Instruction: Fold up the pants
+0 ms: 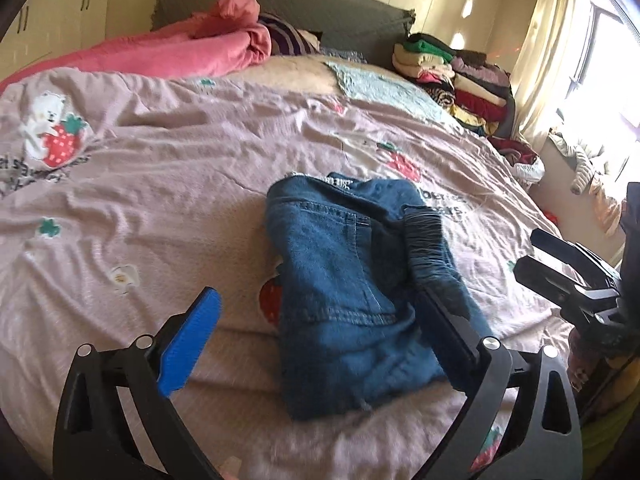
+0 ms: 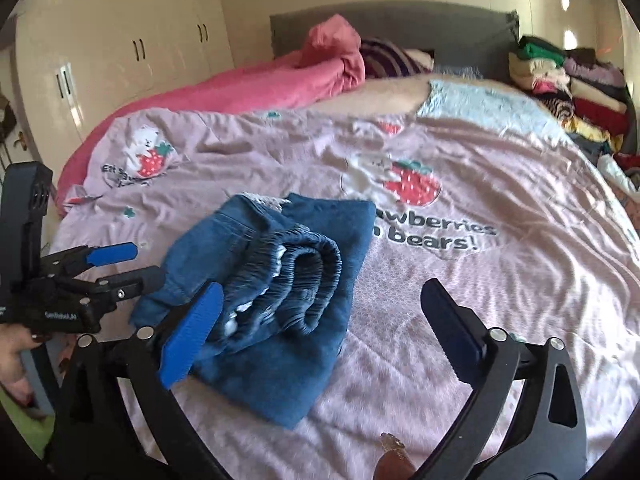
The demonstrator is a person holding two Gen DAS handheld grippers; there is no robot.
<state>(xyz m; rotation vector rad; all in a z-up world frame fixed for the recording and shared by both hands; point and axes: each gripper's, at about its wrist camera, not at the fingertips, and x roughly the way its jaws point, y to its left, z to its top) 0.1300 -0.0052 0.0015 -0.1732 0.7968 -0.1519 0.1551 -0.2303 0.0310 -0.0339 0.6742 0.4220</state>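
Since jeans (image 1: 352,288) lie folded compact beside the strawberry print (image 2: 412,184), I judge folding ~done; left gripper (image 1: 320,320) and right gripper (image 2: 320,328) both spread wide, holding nothing.

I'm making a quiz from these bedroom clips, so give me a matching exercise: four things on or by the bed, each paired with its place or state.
Things:
1. pants
2. pink blanket
3. stack of clothes
4. right gripper

Places or states:
A. piled at the bed's far right corner
B. open, holding nothing
C. folded in the middle of the bedspread
D. bunched along the far left side

Pairs: 1-C, 2-D, 3-A, 4-B
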